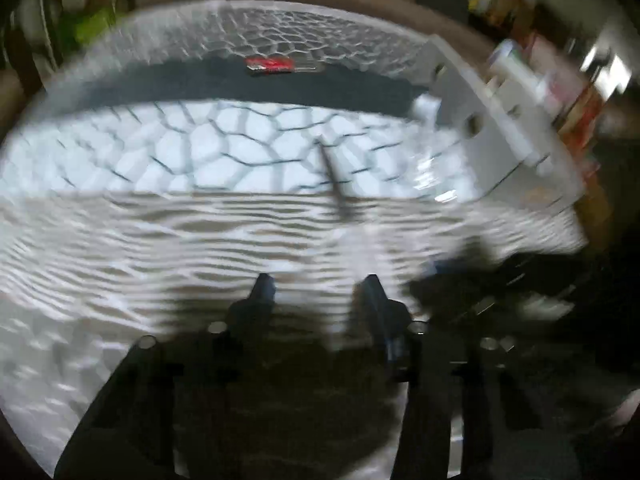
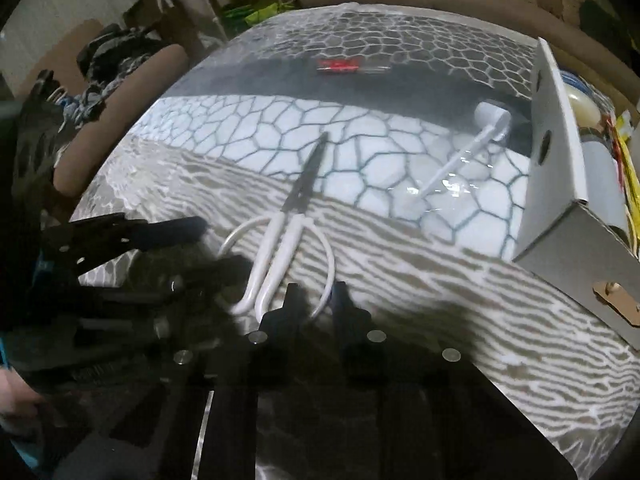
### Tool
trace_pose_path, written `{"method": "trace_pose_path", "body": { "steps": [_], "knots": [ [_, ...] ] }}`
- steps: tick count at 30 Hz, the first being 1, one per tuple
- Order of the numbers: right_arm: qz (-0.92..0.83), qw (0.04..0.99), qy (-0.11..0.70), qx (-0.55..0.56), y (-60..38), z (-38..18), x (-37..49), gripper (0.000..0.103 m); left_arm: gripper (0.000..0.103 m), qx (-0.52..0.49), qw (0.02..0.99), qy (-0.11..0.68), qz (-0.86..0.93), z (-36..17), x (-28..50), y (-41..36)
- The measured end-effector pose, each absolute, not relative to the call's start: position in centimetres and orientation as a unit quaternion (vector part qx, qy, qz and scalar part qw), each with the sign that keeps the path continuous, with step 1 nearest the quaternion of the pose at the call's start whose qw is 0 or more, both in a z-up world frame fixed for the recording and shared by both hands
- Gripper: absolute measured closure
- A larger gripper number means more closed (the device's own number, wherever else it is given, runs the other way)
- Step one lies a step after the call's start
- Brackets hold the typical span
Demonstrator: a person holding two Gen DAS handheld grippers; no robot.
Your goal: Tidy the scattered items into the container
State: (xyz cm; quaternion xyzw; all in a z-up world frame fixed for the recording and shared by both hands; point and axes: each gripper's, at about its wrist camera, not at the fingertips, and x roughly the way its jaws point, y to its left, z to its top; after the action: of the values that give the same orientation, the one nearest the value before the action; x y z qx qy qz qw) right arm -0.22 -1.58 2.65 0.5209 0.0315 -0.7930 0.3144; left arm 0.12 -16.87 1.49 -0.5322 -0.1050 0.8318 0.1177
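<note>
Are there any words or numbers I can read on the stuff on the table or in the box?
None can be read.
Red screwdriver handle: only a pale smear, too blurred to say if it is print.
Yellow and red packets inside the cardboard box: too small and cut off.
Colourful packages past the box in the left wrist view: motion-blurred.
Scissors and white long-handled tool: no print visible.

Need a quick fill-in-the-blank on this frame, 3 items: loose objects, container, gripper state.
1. The scissors have ____ handles.
2. The cardboard box stands on the ____ side of the right wrist view.
3. The right gripper has a loop of the scissors between its fingers, and the left gripper is ____.

Missing words: white; right; open
</note>
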Motion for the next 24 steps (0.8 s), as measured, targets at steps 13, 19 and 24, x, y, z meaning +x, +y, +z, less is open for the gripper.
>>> {"method": "trace_pose_path", "body": {
  "steps": [13,19,24],
  "knots": [
    [-0.732,0.372,-0.221,0.526,2.7,3.3,-2.1,0.088,0.058,-0.522,0.156,-0.330,0.771,-0.3,0.0,-22.2],
    [-0.668,0.387,-0.343,0.535,3.9,1.1,-3.3,0.085,0.058,-0.520,0.169,-0.368,0.752,-1.1,-0.2,-22.3],
    [-0.667,0.382,-0.349,0.537,3.0,0.9,-3.2,0.084,0.059,-0.524,0.179,-0.374,0.744,-1.4,-0.2,-21.5]
  ]
}}
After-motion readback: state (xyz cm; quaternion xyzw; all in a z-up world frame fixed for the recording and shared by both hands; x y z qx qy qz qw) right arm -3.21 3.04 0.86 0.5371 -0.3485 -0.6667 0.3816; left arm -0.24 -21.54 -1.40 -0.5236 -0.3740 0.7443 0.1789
